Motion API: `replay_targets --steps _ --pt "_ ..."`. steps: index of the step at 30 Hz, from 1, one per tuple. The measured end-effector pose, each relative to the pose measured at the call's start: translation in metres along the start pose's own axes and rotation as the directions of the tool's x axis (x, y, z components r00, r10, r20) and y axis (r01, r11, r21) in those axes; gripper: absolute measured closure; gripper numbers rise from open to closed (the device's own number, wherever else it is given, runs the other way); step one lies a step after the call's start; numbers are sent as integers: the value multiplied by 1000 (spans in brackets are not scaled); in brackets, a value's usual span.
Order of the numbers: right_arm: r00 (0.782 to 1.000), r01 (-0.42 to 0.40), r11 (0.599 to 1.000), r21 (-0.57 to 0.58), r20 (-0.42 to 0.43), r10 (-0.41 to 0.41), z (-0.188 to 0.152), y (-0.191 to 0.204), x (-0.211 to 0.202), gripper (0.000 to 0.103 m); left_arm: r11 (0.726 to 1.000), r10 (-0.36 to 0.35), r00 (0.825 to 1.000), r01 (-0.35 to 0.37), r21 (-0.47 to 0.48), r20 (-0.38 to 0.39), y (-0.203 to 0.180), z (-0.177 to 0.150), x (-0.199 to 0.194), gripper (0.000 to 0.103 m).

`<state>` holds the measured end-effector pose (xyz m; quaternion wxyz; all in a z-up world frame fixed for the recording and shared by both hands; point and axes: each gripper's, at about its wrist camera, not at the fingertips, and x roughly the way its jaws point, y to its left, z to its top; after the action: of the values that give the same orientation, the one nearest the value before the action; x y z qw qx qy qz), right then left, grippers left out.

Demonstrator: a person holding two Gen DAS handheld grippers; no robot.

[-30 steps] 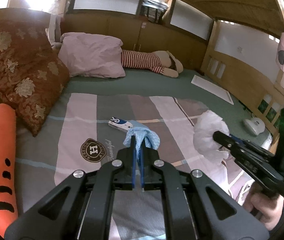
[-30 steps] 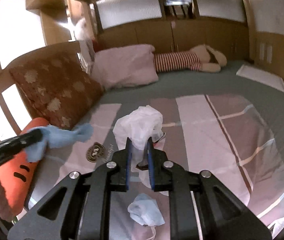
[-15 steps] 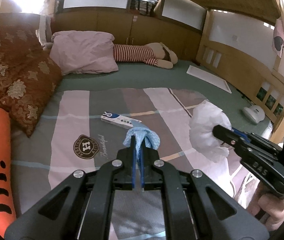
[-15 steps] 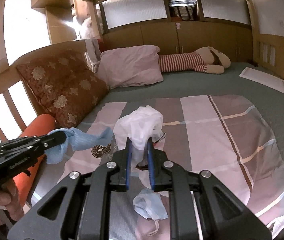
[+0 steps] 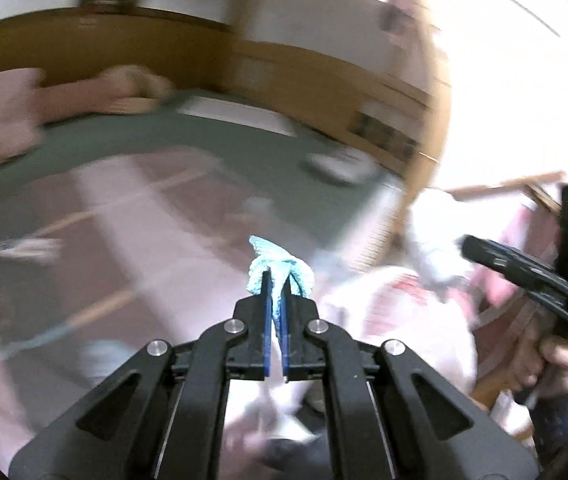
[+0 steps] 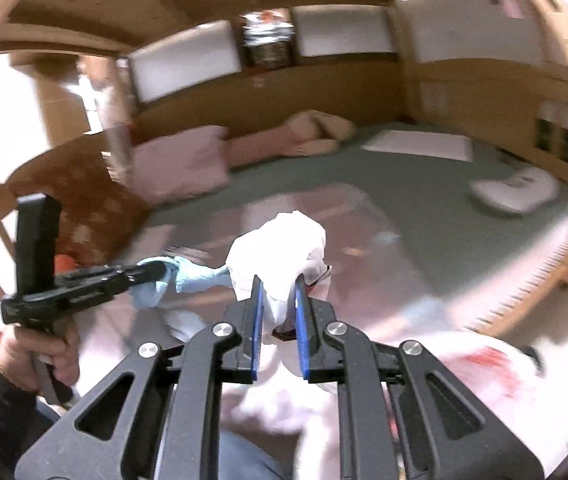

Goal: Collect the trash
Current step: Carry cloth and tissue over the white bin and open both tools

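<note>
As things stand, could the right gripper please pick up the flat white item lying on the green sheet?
Probably not: the right gripper is already shut on a crumpled white bag, and the flat white item lies farther off across the green sheet.

A bed with a green sheet carries a pink and brown striped blanket. At its head lie a pink pillow, a striped plush toy and a brown patterned cushion. A white flat sheet rests near the wooden wall panelling

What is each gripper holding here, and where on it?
Left gripper: crumpled blue tissue, pinched at its lower end. Right gripper: white plastic bag, pinched at its bunched lower part.
</note>
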<state>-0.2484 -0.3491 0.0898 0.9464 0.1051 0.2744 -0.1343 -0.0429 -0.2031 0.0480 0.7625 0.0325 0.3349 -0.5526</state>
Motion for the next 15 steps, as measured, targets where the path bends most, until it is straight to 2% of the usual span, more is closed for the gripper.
replay_targets --steps 2,4,5,6,7,8,10,12,14,15 --pt "998 66 998 25 -24 -65 -8 -25 -16 87 994 -100 994 102 39 -47 -42 2 23 99" --pt "994 101 993 54 -39 -99 -13 -41 -26 83 983 -166 979 174 53 -122 -84 1 54 98" --pt "992 120 990 76 -44 -117 -14 -50 -30 77 982 -175 974 183 46 -145 -95 0 64 90" --pt "990 141 985 98 -48 -136 -14 -55 -32 53 982 -179 968 188 35 -174 -106 -2 78 60" --pt "987 157 980 122 -45 -153 -14 -61 -35 25 984 -169 967 177 28 -192 -114 -5 89 39" --pt "987 162 975 153 -20 -160 -13 -66 -40 18 986 -157 970 164 28 -186 -115 -6 92 15" --pt "989 144 977 157 -3 -145 -12 -65 -42 16 992 -110 982 118 42 -153 -109 -7 89 14" --pt "992 125 982 143 4 -127 -13 -59 -35 16 998 -47 992 51 29 -120 -83 -2 75 12" --pt "996 86 989 122 -3 -87 -14 -48 -19 16 998 63 997 -64 -27 -52 -42 6 49 7" --pt "998 64 992 110 -15 -63 -14 -40 -8 16 991 120 992 -122 -49 -25 -27 8 38 6"
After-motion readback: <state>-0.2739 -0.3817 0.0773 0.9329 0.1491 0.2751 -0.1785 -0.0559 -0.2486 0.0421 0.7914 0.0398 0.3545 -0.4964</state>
